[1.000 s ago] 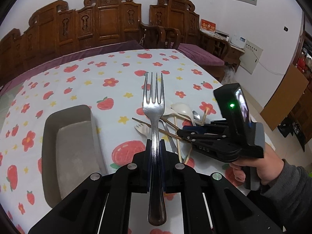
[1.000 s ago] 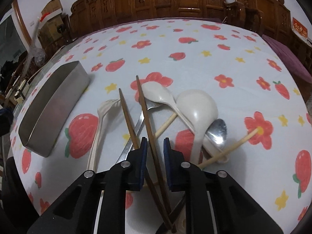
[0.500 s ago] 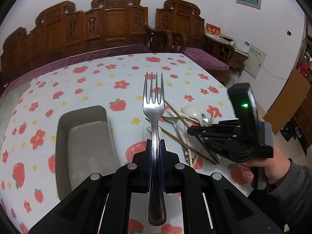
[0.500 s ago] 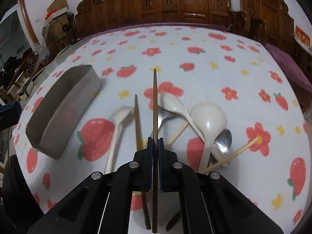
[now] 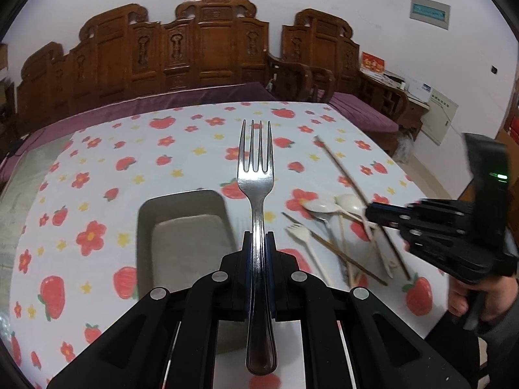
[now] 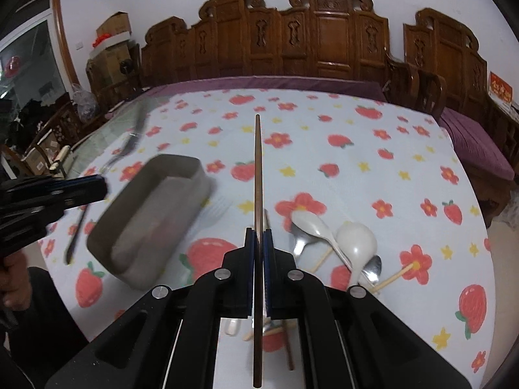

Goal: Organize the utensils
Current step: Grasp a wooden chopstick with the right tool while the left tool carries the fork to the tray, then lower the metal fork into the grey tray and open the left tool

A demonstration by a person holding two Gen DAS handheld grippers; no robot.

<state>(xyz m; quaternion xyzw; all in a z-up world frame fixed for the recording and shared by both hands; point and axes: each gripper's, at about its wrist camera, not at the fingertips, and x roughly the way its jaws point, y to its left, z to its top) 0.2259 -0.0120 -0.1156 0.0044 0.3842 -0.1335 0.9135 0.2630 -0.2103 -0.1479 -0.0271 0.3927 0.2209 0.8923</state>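
The grey tray [image 5: 181, 227] looks empty. The left hand-held gripper [image 5: 258, 259] clamps a metal fork [image 5: 256, 175] beside it; the right hand-held gripper [image 6: 258, 253] clamps a dark chopstick [image 6: 258, 168]. Spoons [image 6: 337, 240] lie right on the surface [image 6: 356, 162].

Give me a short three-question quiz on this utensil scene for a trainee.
1. True or false: the tray already holds utensils.
2. What does the left gripper hold? A) spoon B) fork C) chopstick
3. Fill in: the right gripper is shut on a dark ____.

Key: 1 false, the tray looks empty. 2 B. 3 chopstick.
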